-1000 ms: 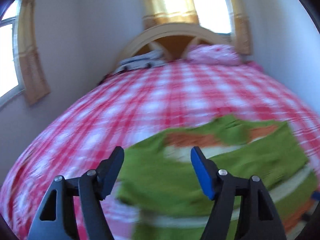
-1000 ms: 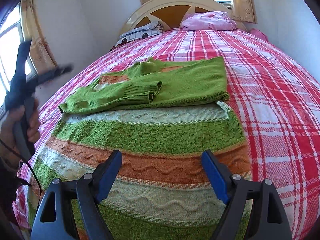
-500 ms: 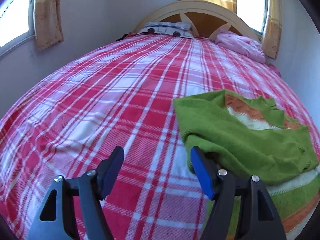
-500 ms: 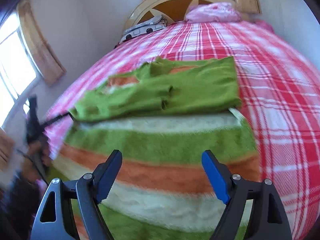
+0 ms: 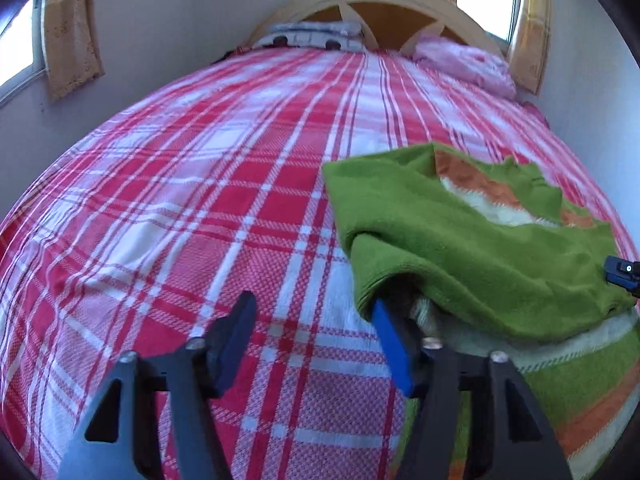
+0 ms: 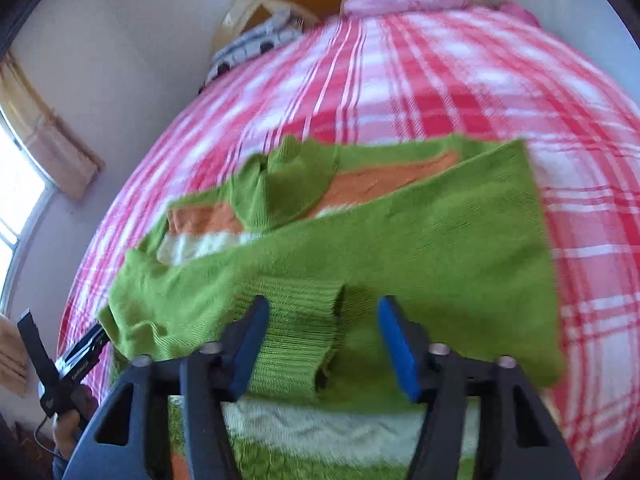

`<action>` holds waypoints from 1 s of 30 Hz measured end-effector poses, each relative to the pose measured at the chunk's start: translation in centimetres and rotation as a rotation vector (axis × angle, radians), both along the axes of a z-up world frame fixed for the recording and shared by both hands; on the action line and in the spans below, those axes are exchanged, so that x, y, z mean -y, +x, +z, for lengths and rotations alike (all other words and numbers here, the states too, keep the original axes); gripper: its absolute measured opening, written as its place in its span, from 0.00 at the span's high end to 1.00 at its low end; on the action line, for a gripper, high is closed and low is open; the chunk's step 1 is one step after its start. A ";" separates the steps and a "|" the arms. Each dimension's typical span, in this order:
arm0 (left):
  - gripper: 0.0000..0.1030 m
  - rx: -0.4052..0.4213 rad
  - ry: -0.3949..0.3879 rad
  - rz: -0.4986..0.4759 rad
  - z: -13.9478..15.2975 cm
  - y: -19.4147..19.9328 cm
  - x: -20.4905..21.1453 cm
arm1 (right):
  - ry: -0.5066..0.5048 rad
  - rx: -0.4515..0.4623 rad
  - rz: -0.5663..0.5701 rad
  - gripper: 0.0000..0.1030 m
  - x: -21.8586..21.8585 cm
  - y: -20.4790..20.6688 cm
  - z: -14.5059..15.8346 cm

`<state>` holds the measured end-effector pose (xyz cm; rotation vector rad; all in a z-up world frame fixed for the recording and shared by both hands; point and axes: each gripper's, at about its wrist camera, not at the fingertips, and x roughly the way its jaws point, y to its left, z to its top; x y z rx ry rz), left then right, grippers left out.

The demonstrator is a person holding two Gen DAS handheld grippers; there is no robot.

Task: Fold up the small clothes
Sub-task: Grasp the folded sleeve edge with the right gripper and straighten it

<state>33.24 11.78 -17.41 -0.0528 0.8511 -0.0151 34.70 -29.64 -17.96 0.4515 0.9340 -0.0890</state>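
We see sweater (image 6: 400, 248) flat on plaid bed (image 5: 200, 200), long axis across. Left gripper (image 5: 316, 344) at its left edge, closing, nothing pinched. Right gripper (image 6: 320, 344) narrowing astride folded cuff (image 6: 296, 340), pads clear.

A green sweater (image 6: 420, 248) is showing orange and cream stripes, a bedspread (image 5: 208, 208) is showing red-and-white plaid, a pillow (image 5: 468, 62) is looking pink, and curtains (image 5: 70, 32) are glowing yellow
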 end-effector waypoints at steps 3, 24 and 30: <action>0.66 0.016 -0.010 -0.017 0.2 0.3 0.2 | -0.058 -0.010 0.035 0.74 -1.2 0.6 -0.5; 0.77 0.036 0.003 -0.119 0.4 -1.7 1.5 | -0.257 0.126 -0.015 0.99 1.2 -1.4 3.2; 0.53 0.068 0.024 -0.083 0.6 -2.5 1.3 | -0.232 0.082 0.006 0.93 1.7 -1.8 1.9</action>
